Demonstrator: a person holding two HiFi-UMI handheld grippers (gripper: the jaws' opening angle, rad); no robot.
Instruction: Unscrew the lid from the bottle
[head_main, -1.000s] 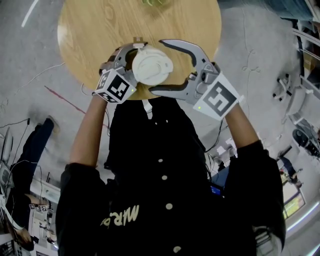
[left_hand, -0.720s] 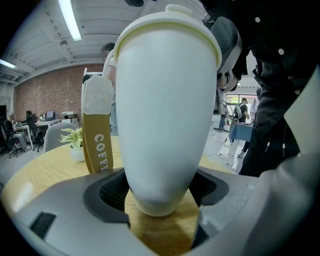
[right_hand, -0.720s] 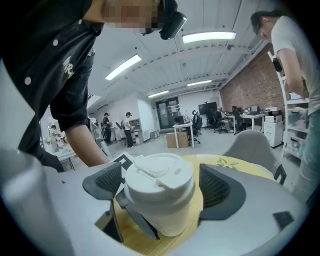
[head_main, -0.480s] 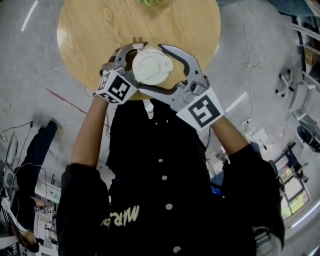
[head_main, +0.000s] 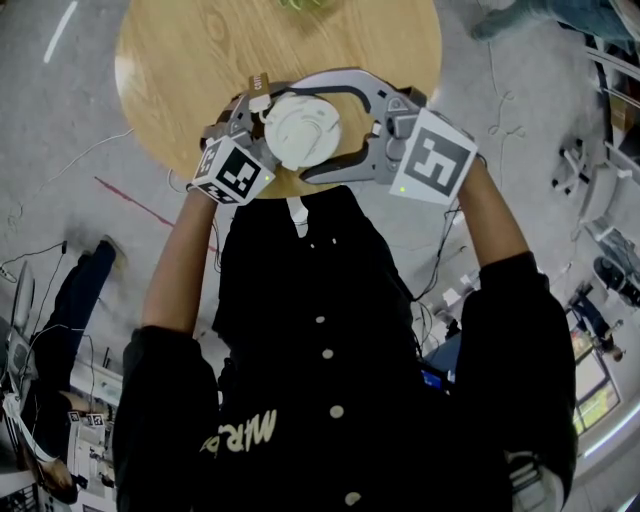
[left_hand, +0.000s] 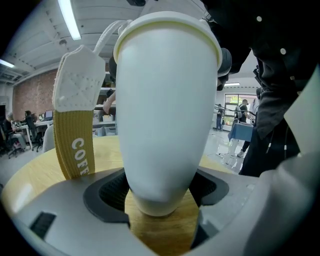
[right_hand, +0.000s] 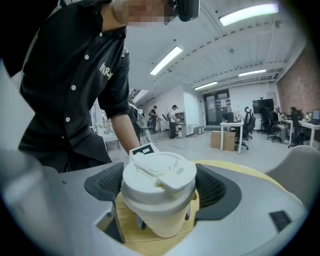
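The white, smooth-walled tapered bottle (left_hand: 165, 115) is held up above the round light-wood table (head_main: 180, 60), not standing on it, between the two tongs in front of the person's chest.

The left gripper (left_hand: 159, 192) is clamped on the narrow base end, with dark ribbed pads pressing both sides. The right gripper (right_hand: 160, 185) stands wide but isn't empty: its pads sit against opposite sides of the bottle's white round lid (right_hand: 159, 175), so it's gripping the lid.

Handling, judged from looks:
- The body is prob. rigid plastic or coated metal. It's glossy, so slippery, esp. on the taper, where a squeeze tends to push it out of the jaws.
- Can't tell whether it's full, so treat it as having some weight.
- The lid is stiff w/ a raised flip tab (right_hand: 150, 167) on top (a weak spot, don't lever on it).
- Best hold for the lid is the round rim below the tab, pads square to it, twisting about the bottle's axis.
- The body wants a firm hold low down, as it has now.
- A mustard woven strap (left_hand: 74, 145) hangs off the neck. It's floppy and could snag betw. pad and lid.
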